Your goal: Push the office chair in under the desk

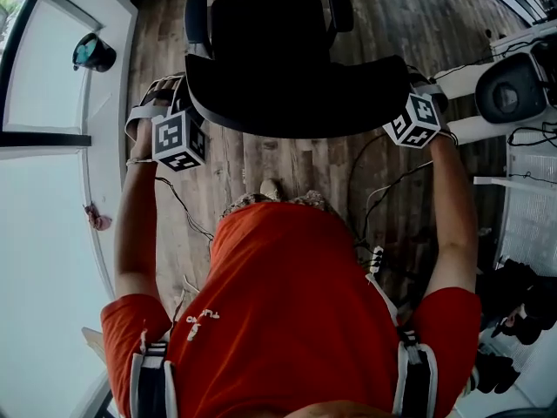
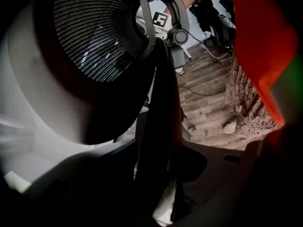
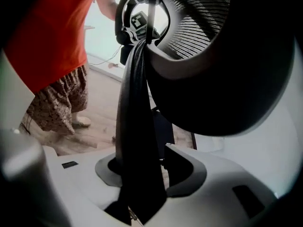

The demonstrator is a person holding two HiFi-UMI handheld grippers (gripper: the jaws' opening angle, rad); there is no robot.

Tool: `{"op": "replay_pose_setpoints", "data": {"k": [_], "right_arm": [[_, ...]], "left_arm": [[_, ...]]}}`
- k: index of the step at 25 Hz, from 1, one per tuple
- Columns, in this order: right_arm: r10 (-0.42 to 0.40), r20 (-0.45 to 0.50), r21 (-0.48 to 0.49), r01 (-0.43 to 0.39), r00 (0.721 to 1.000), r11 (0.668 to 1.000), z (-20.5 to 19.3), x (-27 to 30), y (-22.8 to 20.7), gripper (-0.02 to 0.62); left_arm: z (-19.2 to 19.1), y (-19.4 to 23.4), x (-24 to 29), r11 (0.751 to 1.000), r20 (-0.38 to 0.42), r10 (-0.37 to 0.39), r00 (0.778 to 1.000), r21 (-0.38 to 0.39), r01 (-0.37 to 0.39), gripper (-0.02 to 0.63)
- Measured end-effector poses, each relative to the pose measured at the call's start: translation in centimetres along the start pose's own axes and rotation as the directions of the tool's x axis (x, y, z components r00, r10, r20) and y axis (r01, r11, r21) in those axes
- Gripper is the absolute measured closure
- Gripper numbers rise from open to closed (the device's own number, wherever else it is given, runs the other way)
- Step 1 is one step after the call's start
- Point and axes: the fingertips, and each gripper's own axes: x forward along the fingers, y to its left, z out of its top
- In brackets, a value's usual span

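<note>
The floor (image 1: 287, 168) is brown wood planking, running from under the person out to 12 o'clock. Along 9 o'clock stands a white wall with a dark-framed window (image 1: 43, 77), and one round dark object (image 1: 93, 52) sits by it at 10 o'clock. At 2 to 3 o'clock there are white furniture surfaces (image 1: 470, 77) carrying one round black device (image 1: 513, 90). Several thin cables (image 1: 383, 168) trail over the planks at 3 to 4 o'clock. Dark items lie heaped at 4 o'clock, too dim to name.

There is one office chair (image 1: 278, 68), black, standing on the open floor at 12 o'clock, directly in front of the person in the orange shirt (image 1: 287, 320). Its backrest (image 1: 296, 103) is nearest the person and its seat lies beyond. It has two armrests, one at 11 o'clock (image 1: 197, 16) and one at 1 o'clock (image 1: 338, 5). No tabletop shows beyond the chair.

There are two tools, each with one marker cube. The left tool (image 2: 163, 169) is clenched on the backrest's dark rim at the chair's 9 o'clock side, the rim running up between its jaws beside the mesh panel (image 2: 94, 37). The right tool (image 3: 137, 174) is likewise clamped on the rim at the 3 o'clock side. Each gripper view catches the other tool's cube across the backrest.
</note>
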Motion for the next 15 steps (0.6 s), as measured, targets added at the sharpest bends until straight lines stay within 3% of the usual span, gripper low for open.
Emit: {"op": "replay_pose_setpoints", "data": {"k": [6, 15], "right_arm": [[-0.020, 0.041, -0.037, 0.021, 0.999, 0.999, 1.7, -0.9, -1.3, 0.419], [-0.022, 0.024, -0.019, 0.023, 0.999, 1.000, 1.5, 1.0, -3.8, 0.420]], "left_arm": [[0.1, 0.3, -0.1, 0.999, 0.005, 0.004, 1.000, 0.053, -0.005, 0.454], [-1.0, 2.8, 1.5, 0.998, 0.009, 0.019, 1.000, 0.065, -0.020, 0.456]]}}
